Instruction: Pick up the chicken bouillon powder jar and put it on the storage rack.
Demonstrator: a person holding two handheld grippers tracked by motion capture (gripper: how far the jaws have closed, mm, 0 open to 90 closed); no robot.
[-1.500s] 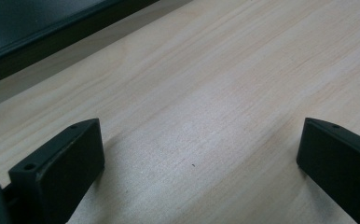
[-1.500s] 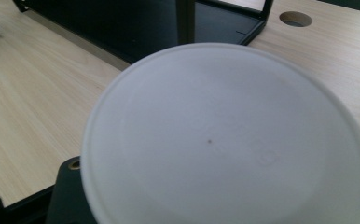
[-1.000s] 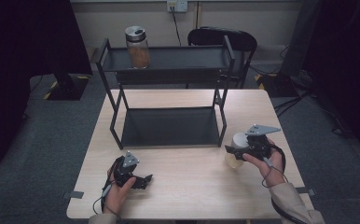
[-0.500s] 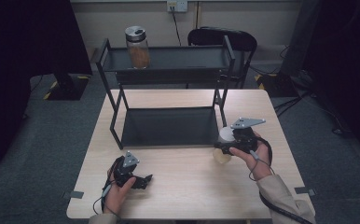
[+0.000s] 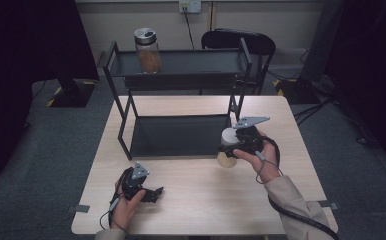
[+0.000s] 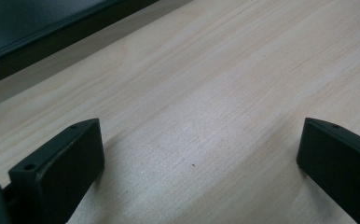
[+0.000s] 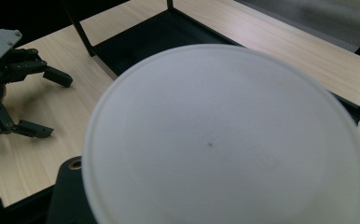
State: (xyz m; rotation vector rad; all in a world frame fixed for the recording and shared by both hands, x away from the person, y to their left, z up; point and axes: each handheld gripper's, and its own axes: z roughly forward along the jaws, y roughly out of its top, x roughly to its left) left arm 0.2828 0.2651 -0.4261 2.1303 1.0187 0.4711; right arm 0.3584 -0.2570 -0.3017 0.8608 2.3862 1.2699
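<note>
A jar with a white lid [image 5: 227, 144] and pale tan contents hangs just above the table, at the front right corner of the black rack's lower shelf [image 5: 181, 135]. My right gripper [image 5: 227, 151] is shut on it, under a grey plate. In the right gripper view the jar's white lid [image 7: 225, 140] hides most of the jaws. My left gripper [image 5: 154, 195] rests at the table's front left, open, with bare wood between its jaws [image 6: 201, 158]. It also appears in the right gripper view as the left gripper [image 7: 52, 105], lying on the table.
The two-level black rack stands at the table's back half. On its top shelf [image 5: 196, 62], a glass jar [image 5: 148, 50] with a silver lid and brown contents stands at the left. A black chair [image 5: 241, 42] is behind the table [image 5: 206, 205].
My right gripper has carried the white-lidded jar leftward and a little upward, from near the right edge to the rack's front right corner. The left gripper has stayed put.
</note>
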